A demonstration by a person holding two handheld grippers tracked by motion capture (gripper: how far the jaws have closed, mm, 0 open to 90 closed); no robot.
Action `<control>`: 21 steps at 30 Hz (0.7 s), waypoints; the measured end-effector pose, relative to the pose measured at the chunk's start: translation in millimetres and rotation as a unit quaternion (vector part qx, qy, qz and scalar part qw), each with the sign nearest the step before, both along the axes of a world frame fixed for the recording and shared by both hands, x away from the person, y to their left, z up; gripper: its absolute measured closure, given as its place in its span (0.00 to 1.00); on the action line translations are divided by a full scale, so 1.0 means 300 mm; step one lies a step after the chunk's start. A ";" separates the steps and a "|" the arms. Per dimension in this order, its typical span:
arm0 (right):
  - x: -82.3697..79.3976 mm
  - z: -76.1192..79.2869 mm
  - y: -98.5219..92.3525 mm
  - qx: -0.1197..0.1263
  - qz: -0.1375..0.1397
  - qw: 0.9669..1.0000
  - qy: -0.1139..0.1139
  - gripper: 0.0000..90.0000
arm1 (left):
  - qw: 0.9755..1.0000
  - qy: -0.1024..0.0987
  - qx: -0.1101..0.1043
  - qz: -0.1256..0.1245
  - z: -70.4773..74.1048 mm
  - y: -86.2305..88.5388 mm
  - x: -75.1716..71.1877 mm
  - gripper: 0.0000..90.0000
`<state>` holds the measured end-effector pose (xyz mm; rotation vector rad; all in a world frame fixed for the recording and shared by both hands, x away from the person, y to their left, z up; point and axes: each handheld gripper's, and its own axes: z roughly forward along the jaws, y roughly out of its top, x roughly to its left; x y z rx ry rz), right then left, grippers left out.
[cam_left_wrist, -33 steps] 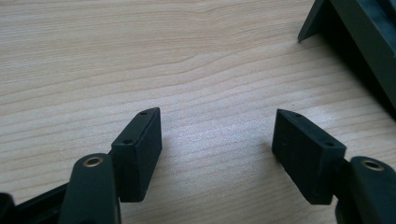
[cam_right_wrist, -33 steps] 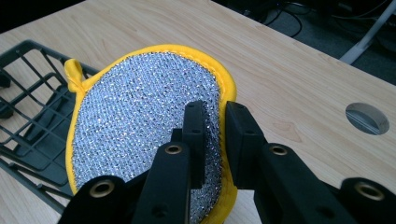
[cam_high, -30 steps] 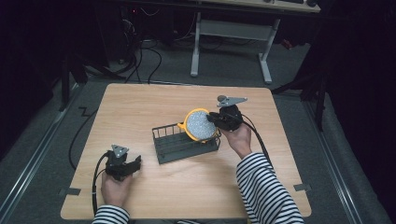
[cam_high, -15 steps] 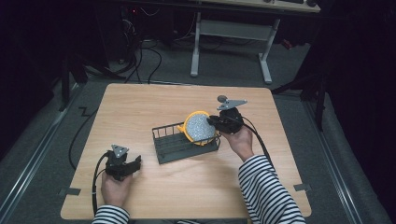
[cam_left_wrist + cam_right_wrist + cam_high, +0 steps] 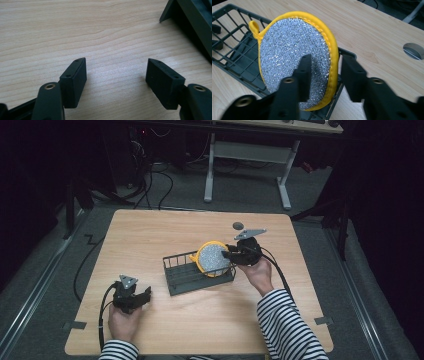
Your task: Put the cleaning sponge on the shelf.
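A round scouring pad, silver-faced with a yellow rim and loop, stands on edge in the right end of a dark wire rack at mid-table. My right gripper straddles the pad's edge with one jaw on each side. A thin gap shows beside the far jaw, and the jaws look blurred. My left gripper rests open near the front left of the wooden table, with only bare wood between its jaws. The rack's corner lies just ahead of it to the right.
A round cable hole sits in the tabletop behind the right hand. Cables trail from both grippers over the table's edges. A white desk frame stands on the floor beyond the table.
The right hand has brought the pad slightly down into the rack's right end. The left hand has stayed where it was.
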<state>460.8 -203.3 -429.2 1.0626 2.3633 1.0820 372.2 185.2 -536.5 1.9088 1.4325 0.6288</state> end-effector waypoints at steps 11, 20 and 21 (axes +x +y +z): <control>-0.031 0.065 -0.053 0.032 -0.030 0.999 -0.021 0.51 | 1.000 0.000 0.000 0.000 0.000 0.000 0.000 0.37; -0.091 0.131 -0.162 0.057 -0.063 0.996 -0.039 0.52 | 1.000 0.000 -0.001 0.000 0.000 0.000 0.000 0.37; -0.101 0.134 -0.182 0.063 -0.067 0.995 -0.038 0.53 | 1.000 0.000 -0.001 0.000 0.000 0.000 0.000 0.37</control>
